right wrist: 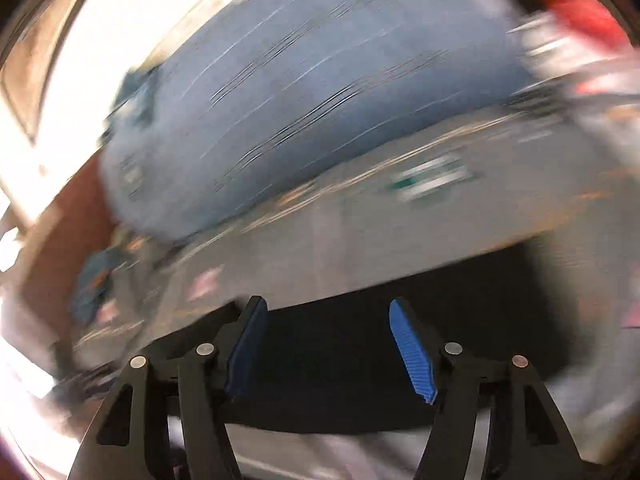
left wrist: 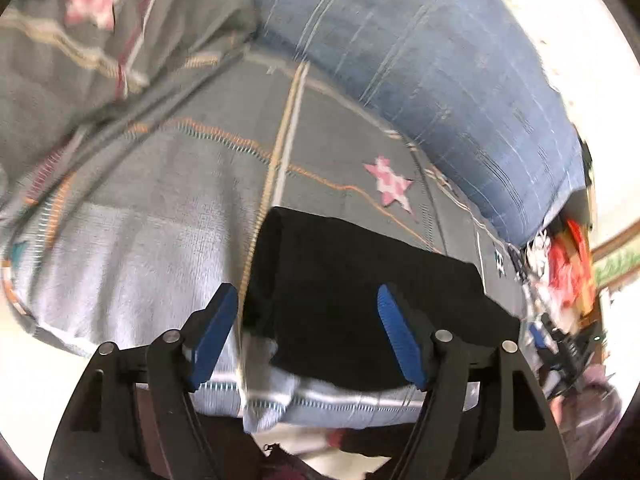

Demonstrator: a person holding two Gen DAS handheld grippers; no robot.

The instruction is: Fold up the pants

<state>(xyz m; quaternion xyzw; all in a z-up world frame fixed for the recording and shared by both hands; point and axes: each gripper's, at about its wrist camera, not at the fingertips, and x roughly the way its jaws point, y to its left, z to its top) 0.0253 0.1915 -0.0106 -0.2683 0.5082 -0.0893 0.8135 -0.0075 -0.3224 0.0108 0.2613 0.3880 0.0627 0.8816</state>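
Item: pants [left wrist: 360, 304], black, lying as a compact flat bundle on a bed near its front edge, on a grey patchwork bedspread [left wrist: 168, 184].

Left gripper [left wrist: 308, 334]: jaws spread, blue pads apart, nothing pinched; it hangs over the near left part of the bundle, one pad over the bedspread, the other over the black cloth. Whether the pads touch the cloth cannot be told.

Right gripper [right wrist: 332, 346]: jaws spread, nothing between the blue pads; it hangs over the dark cloth [right wrist: 360, 360].

Surroundings, left wrist view: pink star patch [left wrist: 390, 186] on the bedspread just beyond the pants; orange and white stitched lines crossing the bedspread; blue bolster or pillow [left wrist: 432, 68] with thin pale stripes lying along the far side of the bed; a second pink star [left wrist: 92, 0] on rumpled bedding at far left; red and white clutter [left wrist: 568, 268] past the right end of the bed; the other gripper's blue pad [left wrist: 538, 336] at the right edge.

Right wrist view only: heavily smeared; the blue pillow [right wrist: 320, 72] and a green-and-white patch [right wrist: 432, 176] on the bedspread; brown floor or furniture [right wrist: 52, 248] at left. The stars show sharply in the left view alone.

Nothing lies on top of the pants.
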